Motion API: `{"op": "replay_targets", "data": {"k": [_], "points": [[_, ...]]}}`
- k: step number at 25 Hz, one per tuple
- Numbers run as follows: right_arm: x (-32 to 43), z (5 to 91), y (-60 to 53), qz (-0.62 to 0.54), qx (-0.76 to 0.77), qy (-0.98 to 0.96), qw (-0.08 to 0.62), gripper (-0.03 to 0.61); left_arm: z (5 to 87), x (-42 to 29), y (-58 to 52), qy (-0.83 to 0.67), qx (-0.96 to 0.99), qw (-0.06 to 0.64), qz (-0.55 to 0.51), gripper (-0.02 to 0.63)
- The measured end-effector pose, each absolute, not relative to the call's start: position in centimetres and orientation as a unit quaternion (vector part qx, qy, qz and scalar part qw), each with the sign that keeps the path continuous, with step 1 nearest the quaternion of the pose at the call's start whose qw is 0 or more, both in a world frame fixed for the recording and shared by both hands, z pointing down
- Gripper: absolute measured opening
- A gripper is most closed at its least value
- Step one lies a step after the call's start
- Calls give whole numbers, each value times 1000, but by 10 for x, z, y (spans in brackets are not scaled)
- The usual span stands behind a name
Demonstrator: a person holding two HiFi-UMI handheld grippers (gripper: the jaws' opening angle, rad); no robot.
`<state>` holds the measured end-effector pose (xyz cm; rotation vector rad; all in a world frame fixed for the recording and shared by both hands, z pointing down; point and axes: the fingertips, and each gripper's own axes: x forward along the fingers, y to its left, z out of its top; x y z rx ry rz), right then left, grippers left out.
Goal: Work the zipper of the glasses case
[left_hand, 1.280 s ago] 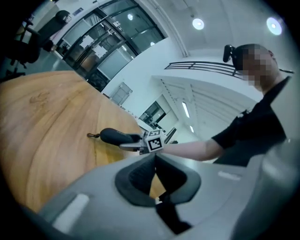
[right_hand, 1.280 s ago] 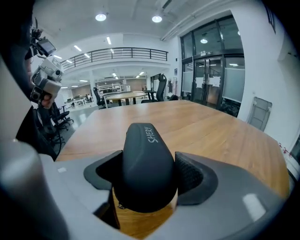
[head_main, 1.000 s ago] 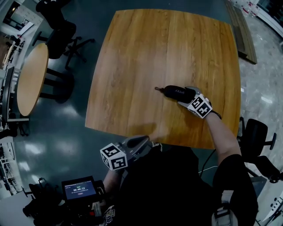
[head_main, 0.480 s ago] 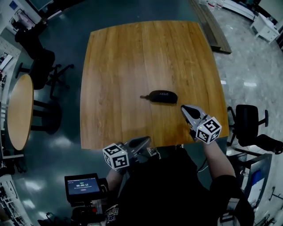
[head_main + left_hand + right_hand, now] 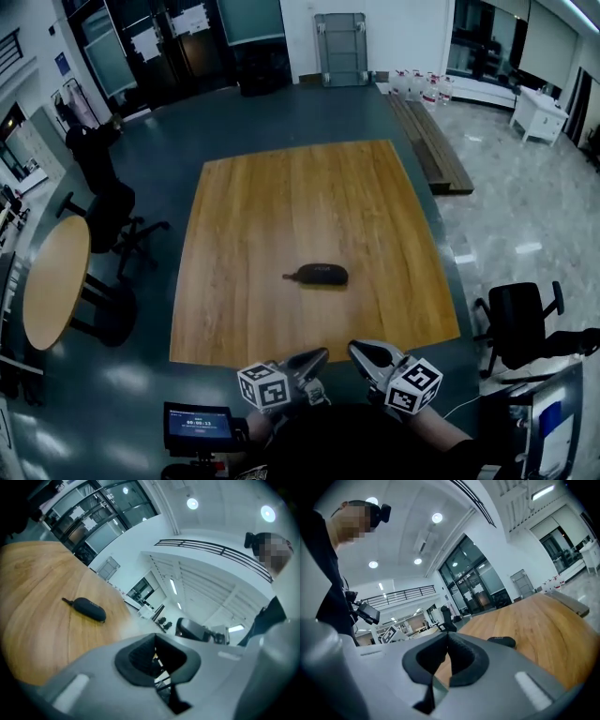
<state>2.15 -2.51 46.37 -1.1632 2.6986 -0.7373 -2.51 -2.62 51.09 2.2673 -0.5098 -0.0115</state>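
From the head view, your case lies flat on the square table, about midway across and towards your side. Its long side runs left to right, and the zipper pull sticks out at its left end. You hold the left gripper and the right gripper side by side at the table's near edge, close to your body and well apart from the case. A round table stands off to the left and a black chair to the right.

In the left gripper view, the left gripper's jaws are pressed together with nothing between them. The case rests on the wood up and to the left, untouched.

In the right gripper view, the right gripper's jaws are also pressed together and empty. The case shows just past them to the right, out on the table.
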Motion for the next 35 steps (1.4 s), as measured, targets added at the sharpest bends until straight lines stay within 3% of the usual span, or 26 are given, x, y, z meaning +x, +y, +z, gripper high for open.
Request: {"op": "replay_targets", "data": {"k": [8, 20, 35], "points": [[65, 485, 74, -259, -379, 887, 45, 5, 512, 24, 78, -226, 895, 385, 2, -2], [62, 477, 136, -242, -362, 900, 37, 5, 508, 27, 144, -240, 898, 369, 15, -2], [5, 463, 129, -233, -389, 890, 56, 5, 493, -43, 133, -234, 906, 351, 19, -2]]}}
